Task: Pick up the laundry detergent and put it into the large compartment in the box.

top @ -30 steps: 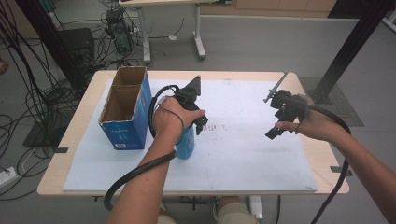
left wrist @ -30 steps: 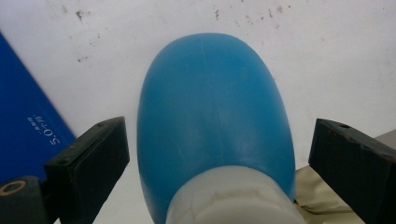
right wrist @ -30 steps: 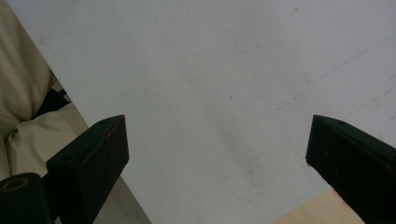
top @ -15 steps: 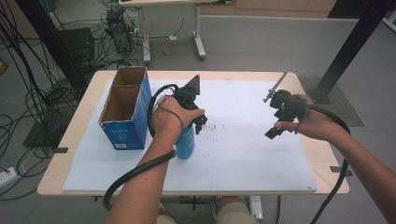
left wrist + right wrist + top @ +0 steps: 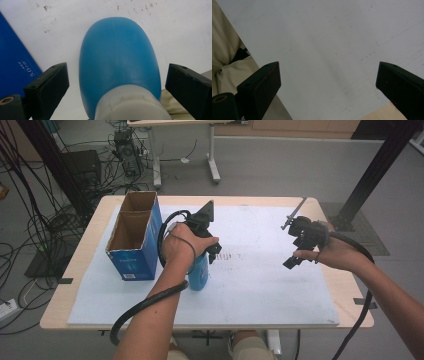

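A blue bottle with a white cap stands on the white mat, just right of the blue box. My left gripper hangs over it, pointing down. In the left gripper view the bottle sits between the jaws of the left gripper. There is a gap on each side, so the gripper is open and not touching it. My right gripper is held above the right side of the mat. In the right gripper view the right gripper is open, with bare mat between its jaws.
An open blue cardboard box with two compartments stands at the mat's left edge, close to the bottle. The wooden table edge frames the mat. Cables trail from both grippers toward the near edge. Another table and cable clutter stand on the floor beyond.
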Demonstrator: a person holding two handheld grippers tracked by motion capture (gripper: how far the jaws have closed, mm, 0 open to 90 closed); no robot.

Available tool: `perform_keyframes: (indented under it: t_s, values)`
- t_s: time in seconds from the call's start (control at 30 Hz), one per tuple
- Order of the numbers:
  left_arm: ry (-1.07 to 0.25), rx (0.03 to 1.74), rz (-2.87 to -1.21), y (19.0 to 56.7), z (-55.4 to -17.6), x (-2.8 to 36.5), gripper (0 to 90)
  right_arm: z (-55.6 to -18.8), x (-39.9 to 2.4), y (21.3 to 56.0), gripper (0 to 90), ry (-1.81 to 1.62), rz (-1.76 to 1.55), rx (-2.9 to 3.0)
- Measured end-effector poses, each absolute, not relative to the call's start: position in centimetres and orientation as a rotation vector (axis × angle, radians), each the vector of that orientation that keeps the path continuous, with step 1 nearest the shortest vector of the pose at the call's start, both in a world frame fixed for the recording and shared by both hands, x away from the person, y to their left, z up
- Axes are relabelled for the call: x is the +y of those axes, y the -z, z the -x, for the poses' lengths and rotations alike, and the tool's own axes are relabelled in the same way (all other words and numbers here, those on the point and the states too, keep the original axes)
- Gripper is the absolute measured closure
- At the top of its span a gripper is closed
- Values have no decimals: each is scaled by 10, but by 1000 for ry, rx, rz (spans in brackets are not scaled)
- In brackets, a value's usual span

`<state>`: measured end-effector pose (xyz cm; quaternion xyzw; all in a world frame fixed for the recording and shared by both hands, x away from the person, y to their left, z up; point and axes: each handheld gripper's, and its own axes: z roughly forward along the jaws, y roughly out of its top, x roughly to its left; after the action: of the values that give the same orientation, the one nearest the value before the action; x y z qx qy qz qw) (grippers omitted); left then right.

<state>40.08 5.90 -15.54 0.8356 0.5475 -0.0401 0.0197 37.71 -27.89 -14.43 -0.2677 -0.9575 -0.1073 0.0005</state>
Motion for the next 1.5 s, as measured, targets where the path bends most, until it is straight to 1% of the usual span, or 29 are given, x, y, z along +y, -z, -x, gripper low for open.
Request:
perform_keyframes:
  t_s: [1.5]
  values:
    - [126,1685,-2603,154,-400,59,56,-377,-279,148,58,339,840,-3003]
